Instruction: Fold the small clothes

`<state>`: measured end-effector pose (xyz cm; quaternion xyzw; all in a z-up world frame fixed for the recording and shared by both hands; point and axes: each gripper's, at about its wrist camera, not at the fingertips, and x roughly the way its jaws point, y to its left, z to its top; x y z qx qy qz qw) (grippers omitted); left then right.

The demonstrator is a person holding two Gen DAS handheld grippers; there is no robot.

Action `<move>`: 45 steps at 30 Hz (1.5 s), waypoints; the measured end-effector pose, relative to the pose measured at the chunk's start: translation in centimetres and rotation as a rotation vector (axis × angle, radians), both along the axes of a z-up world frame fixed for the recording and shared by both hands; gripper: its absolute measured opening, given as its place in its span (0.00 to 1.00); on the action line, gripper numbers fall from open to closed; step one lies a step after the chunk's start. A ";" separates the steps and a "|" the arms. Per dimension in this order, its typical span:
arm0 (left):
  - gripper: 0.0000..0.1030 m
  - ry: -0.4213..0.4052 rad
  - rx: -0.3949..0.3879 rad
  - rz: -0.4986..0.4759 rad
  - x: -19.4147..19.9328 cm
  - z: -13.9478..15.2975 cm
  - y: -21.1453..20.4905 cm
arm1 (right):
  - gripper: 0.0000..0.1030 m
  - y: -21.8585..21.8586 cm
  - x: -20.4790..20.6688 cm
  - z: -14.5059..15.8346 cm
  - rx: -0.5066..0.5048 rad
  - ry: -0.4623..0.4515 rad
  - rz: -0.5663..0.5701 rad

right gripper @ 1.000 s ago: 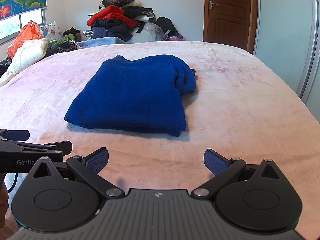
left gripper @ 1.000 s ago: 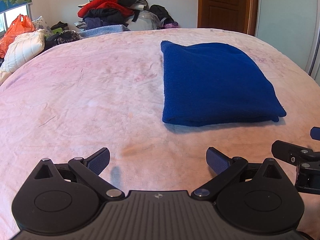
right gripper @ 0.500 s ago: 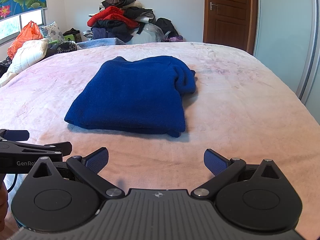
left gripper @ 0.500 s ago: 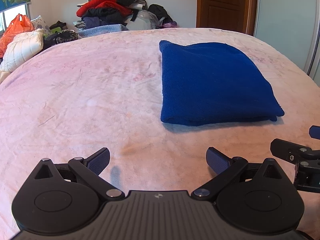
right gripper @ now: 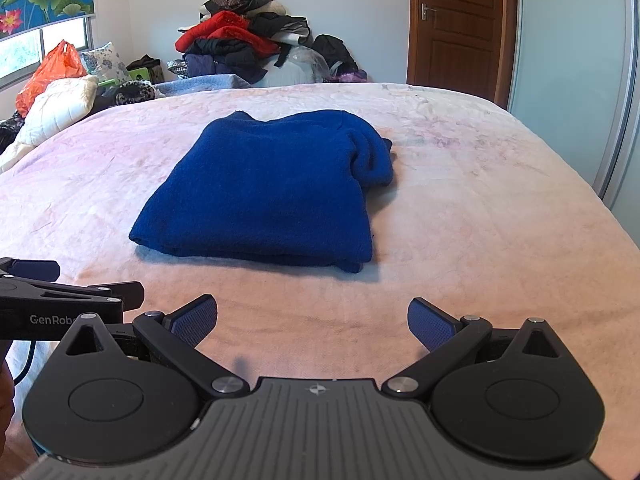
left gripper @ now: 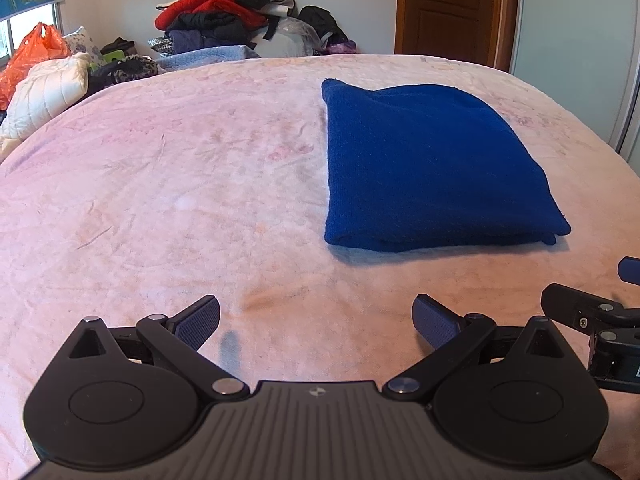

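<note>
A deep blue knitted garment (right gripper: 264,192) lies folded into a thick, roughly rectangular bundle on the pink blanket of the bed (right gripper: 480,208), a little past the middle. Its top surface is smooth and flat. Along the near edge you can see several stacked layers, and at the far right corner, seen from your right wrist camera, a bunched roll of fabric bulges out beyond the neat outline. From your left wrist camera the same bundle (left gripper: 432,168) sits ahead and to the right, its left edge straight and crisp.

Your left gripper (left gripper: 316,322) hovers low over bare blanket, fingers (left gripper: 198,322) spread wide and holding nothing. Your right gripper (right gripper: 312,322) is likewise released, fingers (right gripper: 432,324) apart and empty, with the garment straight ahead and well clear of them.

Beyond the bed, a heap of clothes (right gripper: 240,46) rests against the wall beside a brown door (right gripper: 460,24).
</note>
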<state>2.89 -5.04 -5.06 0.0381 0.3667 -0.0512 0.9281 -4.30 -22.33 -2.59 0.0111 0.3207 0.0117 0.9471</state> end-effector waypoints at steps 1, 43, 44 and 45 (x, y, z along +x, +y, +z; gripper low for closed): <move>1.00 -0.001 0.002 0.000 0.0 0.0 0.0 | 1.00 0.0 0.0 0.0 0.000 0.000 0.000; 1.00 0.002 0.036 -0.013 -0.2 0.3 -0.6 | 0.99 0.1 -0.1 0.1 -0.014 -0.004 0.004; 1.00 0.001 0.038 -0.013 -0.2 0.3 -0.6 | 0.99 0.1 -0.1 0.1 -0.014 -0.003 0.004; 1.00 0.001 0.039 -0.014 -0.2 0.3 -0.6 | 0.99 0.1 -0.1 0.1 -0.015 -0.003 0.004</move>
